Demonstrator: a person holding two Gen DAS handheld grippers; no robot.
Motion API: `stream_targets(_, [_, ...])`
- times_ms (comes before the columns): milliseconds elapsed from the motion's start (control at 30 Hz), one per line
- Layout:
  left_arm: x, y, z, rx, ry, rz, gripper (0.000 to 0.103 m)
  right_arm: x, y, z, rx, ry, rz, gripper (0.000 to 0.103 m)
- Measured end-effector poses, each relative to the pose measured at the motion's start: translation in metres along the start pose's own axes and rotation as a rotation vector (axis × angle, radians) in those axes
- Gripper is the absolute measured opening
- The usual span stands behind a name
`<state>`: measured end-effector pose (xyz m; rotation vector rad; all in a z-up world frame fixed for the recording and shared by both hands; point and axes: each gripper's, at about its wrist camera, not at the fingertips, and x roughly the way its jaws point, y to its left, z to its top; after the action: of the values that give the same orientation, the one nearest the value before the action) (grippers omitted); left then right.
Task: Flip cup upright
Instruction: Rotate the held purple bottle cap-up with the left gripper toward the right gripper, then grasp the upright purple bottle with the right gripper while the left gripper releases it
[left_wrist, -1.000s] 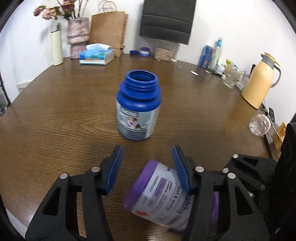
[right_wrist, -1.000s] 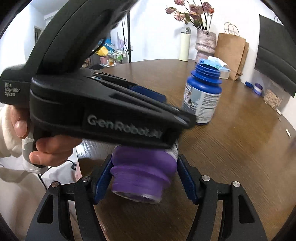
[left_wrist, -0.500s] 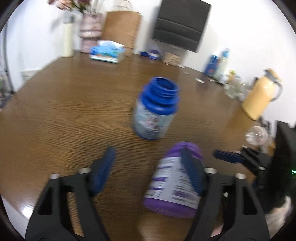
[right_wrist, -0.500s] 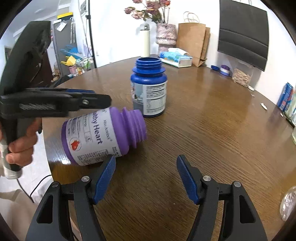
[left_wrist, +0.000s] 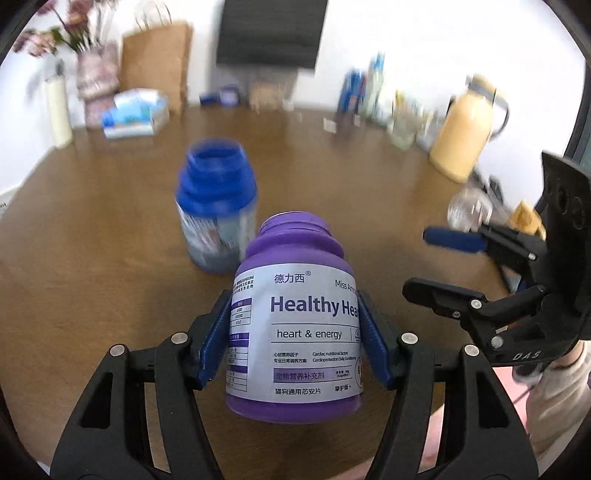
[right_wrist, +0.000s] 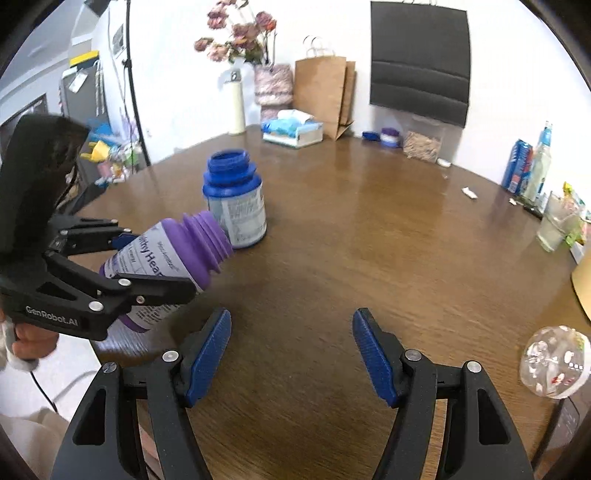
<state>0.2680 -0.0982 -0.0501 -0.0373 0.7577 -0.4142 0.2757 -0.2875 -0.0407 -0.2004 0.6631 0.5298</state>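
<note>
Left wrist view: left gripper (left_wrist: 295, 332) clamps purple bottle (left_wrist: 295, 325) above table (left_wrist: 92, 258). Right wrist view: right gripper (right_wrist: 291, 347) released; bottle tilted (neck near blue bottle (right_wrist: 234, 206)), so collision or slippage is possible

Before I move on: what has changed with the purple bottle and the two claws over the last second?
The purple bottle changed hands: a second ago the right claw gripped it; that claw let go and now stands open and empty. The left claw shut on the bottle's label and holds it off the table, mouth tilted toward the blue bottle. The blue bottle stayed upright in its place.
</note>
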Motion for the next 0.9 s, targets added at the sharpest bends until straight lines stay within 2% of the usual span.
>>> stream_targets(67, [-0.018, -0.001, 0.004, 0.021, -0.103, 0.034, 0.06, -0.01, 0.0, 0.01, 0.038, -0.038, 0.025, 0.074])
stream_targets(167, [-0.047, 0.0, 0.007, 0.065, -0.284, 0.029, 0.06, -0.029, 0.002, 0.036, 0.105, -0.137, 0.123, 0.085])
stream_targets(267, [-0.066, 0.004, 0.009, 0.101, -0.389, 0.0, 0.06, -0.038, 0.013, 0.067, 0.137, -0.2, 0.267, 0.088])
stream_targets(367, [-0.077, 0.01, 0.01, 0.157, -0.457, 0.001, 0.06, -0.029, 0.033, 0.101, 0.161, -0.199, 0.389, 0.088])
stream_targets(467, [-0.088, 0.027, 0.01, 0.17, -0.505, -0.022, 0.06, -0.014, 0.049, 0.126, 0.176, -0.181, 0.448, 0.088])
stream_targets(533, [-0.086, 0.039, 0.011, 0.152, -0.514, -0.003, 0.06, -0.002, 0.058, 0.139, 0.189, -0.17, 0.468, 0.088])
stream_targets(633, [-0.083, 0.057, 0.013, 0.126, -0.507, -0.019, 0.06, 0.021, 0.069, 0.148, 0.202, -0.134, 0.475, 0.088])
stream_targets(733, [-0.086, 0.066, 0.01, 0.136, -0.527, -0.022, 0.06, 0.04, 0.078, 0.154, 0.221, -0.094, 0.542, 0.088])
stream_targets(800, [-0.086, 0.071, 0.009, 0.142, -0.532, -0.026, 0.06, 0.051, 0.082, 0.156, 0.238, -0.077, 0.548, 0.088])
stream_targets(833, [-0.085, 0.073, 0.01, 0.143, -0.53, -0.029, 0.06, 0.055, 0.083, 0.155, 0.243, -0.069, 0.56, 0.086])
stream_targets(900, [-0.082, 0.077, 0.01, 0.138, -0.525, -0.027, 0.06, 0.063, 0.085, 0.156, 0.255, -0.053, 0.599, 0.069])
